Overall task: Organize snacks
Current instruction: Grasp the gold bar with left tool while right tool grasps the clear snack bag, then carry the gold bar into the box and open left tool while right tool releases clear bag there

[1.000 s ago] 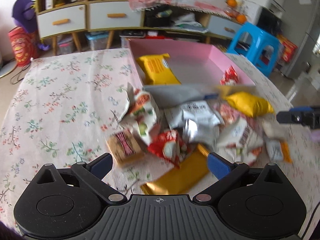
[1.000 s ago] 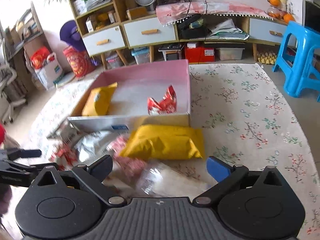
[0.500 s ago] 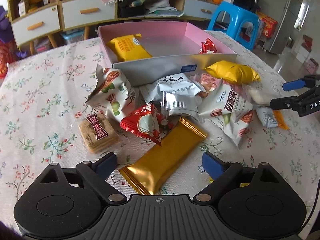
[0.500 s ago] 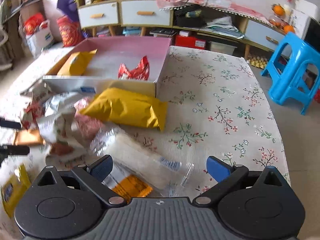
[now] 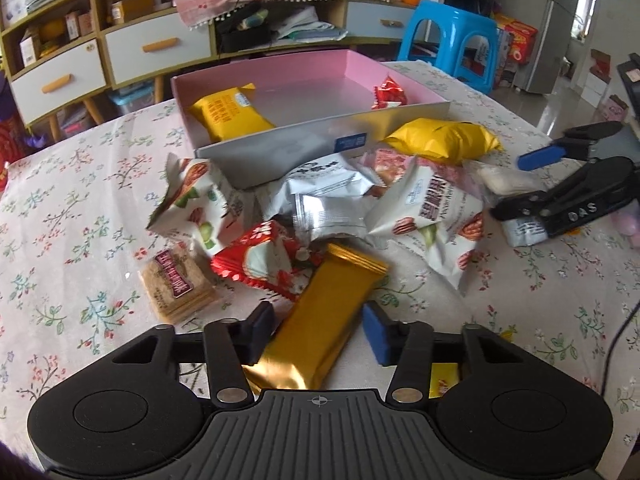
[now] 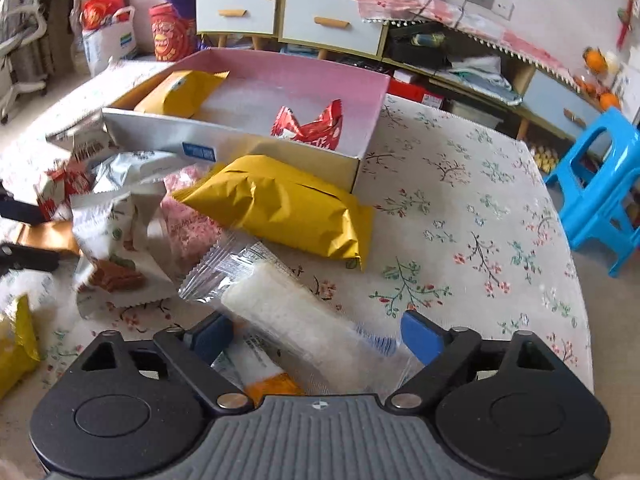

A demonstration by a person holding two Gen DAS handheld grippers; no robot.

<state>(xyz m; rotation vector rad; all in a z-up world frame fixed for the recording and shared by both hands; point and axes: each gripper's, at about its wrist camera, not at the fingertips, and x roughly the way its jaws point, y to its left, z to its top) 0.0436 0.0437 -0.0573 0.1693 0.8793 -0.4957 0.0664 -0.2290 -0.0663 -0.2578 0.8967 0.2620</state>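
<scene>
From the left wrist, the left gripper [image 5: 318, 334] straddles a gold foil bar [image 5: 320, 320] lying on the floral tablecloth [image 5: 72, 216]. Its jaws have just been closing around the bar; the left pad appears to touch the wrapper's edge, while a sliver of gap shows at the blue right pad, so a firm pinch cannot be confirmed. Just left of the bar sits a clear pack of square crackers [image 5: 176, 284], and a red-and-white packet [image 5: 264, 260] overlaps the bar's far end. Beyond lies a heap of silver and white nut packets, then the pink-lined box [image 5: 400, 84] holding a yellow biscuit pack [image 5: 228, 114] and a small red packet [image 5: 390, 94]. A yellow pouch [image 5: 440, 140] rests against the box's front wall. The right gripper [image 5: 532, 178] hovers at the far right.

From the right wrist, the right gripper [image 6: 316, 332] has jaws spread wide, just been narrowing, with a clear-wrapped white rice bar [image 6: 292, 312] between them; neither pad presses it. An orange-tipped sachet [image 6: 264, 376] lies partly under that bar. The yellow pouch [image 6: 288, 208] lies ahead, touching the box [image 6: 376, 120].
</scene>
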